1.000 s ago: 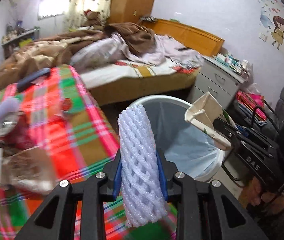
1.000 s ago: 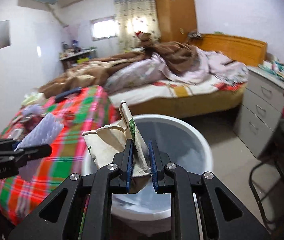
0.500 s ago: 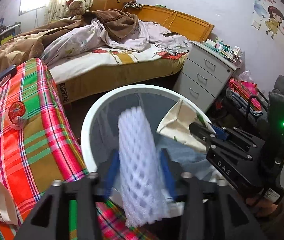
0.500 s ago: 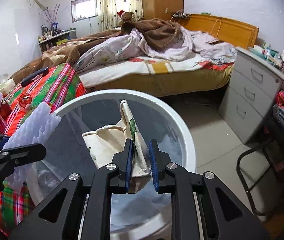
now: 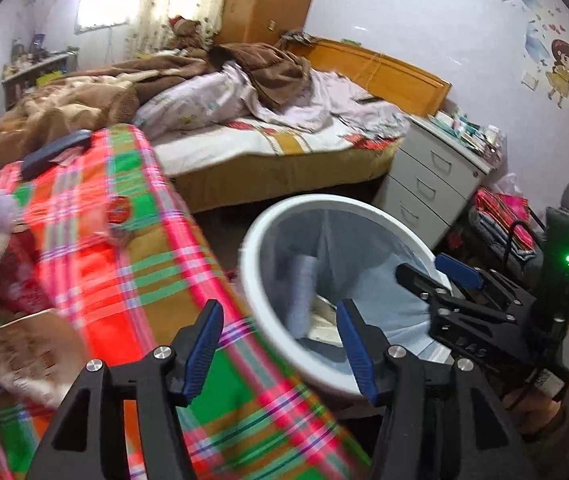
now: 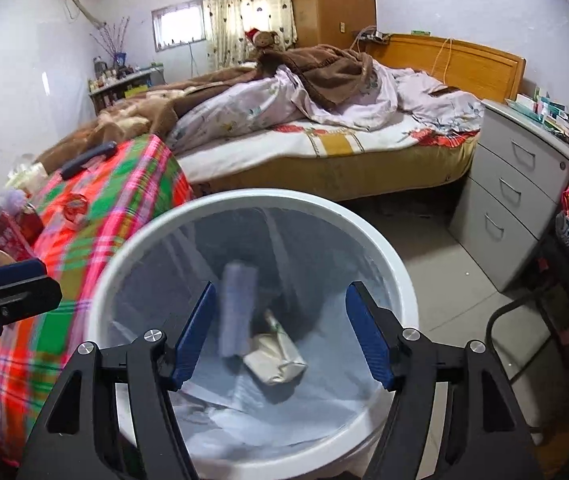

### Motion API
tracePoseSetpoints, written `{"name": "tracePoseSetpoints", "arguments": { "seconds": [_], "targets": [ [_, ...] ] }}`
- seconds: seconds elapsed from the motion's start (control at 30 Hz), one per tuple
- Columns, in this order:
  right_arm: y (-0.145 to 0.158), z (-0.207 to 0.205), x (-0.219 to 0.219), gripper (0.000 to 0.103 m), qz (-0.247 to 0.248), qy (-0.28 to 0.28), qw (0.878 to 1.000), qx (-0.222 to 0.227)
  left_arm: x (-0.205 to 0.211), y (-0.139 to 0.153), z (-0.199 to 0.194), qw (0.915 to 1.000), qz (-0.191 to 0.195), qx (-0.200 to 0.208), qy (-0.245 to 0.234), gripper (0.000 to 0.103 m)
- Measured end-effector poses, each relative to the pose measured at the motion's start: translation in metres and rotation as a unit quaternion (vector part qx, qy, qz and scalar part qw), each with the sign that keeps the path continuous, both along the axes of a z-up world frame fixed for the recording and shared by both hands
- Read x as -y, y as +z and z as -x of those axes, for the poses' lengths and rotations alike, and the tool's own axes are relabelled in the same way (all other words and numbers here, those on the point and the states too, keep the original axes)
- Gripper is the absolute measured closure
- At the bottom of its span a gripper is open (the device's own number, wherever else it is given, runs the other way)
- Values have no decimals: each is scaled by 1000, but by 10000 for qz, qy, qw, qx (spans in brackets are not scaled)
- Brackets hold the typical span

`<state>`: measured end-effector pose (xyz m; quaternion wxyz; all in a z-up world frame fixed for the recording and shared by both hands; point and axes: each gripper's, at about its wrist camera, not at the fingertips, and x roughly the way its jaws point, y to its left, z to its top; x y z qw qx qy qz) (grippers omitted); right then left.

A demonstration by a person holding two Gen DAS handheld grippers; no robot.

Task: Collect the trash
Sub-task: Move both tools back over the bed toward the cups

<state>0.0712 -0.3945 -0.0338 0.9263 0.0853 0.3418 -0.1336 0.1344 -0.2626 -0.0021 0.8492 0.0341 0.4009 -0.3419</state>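
Observation:
A white trash bin (image 6: pixel 388 256) with a pale liner stands on the floor beside the plaid-covered table (image 5: pixel 156 264). Inside it lie a white foam net sleeve (image 6: pixel 238 308) and a crumpled beige paper bag (image 6: pixel 276 360); the sleeve also shows in the left wrist view (image 5: pixel 302 292). My right gripper (image 6: pixel 280 328) is open and empty above the bin's mouth. My left gripper (image 5: pixel 278 344) is open and empty over the table edge, next to the bin's rim (image 5: pixel 252 280). The right gripper also shows in the left wrist view (image 5: pixel 436 276).
More clutter sits on the plaid table: a red packet (image 5: pixel 0 276), a paper cup (image 5: pixel 32 344), a round red lid (image 5: pixel 118 208), a dark case (image 5: pixel 56 152). A bed (image 6: pixel 324 140), grey drawers (image 6: pixel 524 184) and a metal chair frame (image 6: pixel 524 320) surround the bin.
Both grippers opened. The foam sleeve dropped from the left gripper and the paper bag from the right; both now lie in the bin. The left gripper swung back toward the table.

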Motion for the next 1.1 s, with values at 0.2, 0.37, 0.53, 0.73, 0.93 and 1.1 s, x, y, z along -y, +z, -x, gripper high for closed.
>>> {"name": "tracePoseSetpoints", "arguments": {
  "seconds": [0.2, 0.37, 0.53, 0.73, 0.93, 1.1],
  "targets": [
    [17, 6, -28, 34, -282, 377, 9980, 424, -57, 14, 16, 9989, 87, 212, 410, 30],
    [31, 6, -72, 30, -204, 972, 9922, 751, -115, 22, 25, 9947, 77, 355, 966, 29],
    [34, -5, -109, 28, -253, 1578, 9836, 839, -175, 20, 23, 9871, 92, 317, 1565, 29],
    [26, -23, -144, 28, -217, 2044, 9755, 787, -230, 10, 20, 9795, 68, 252, 1996, 29],
    [15, -40, -176, 28, -195, 2406, 9690, 527, -282, -4, 14, 9714, -76, 195, 2366, 14],
    [8, -58, -190, 28, -203, 2498, 9675, 328, -309, -17, 2, 9672, -88, 5, 2538, 14]
  ]
}}
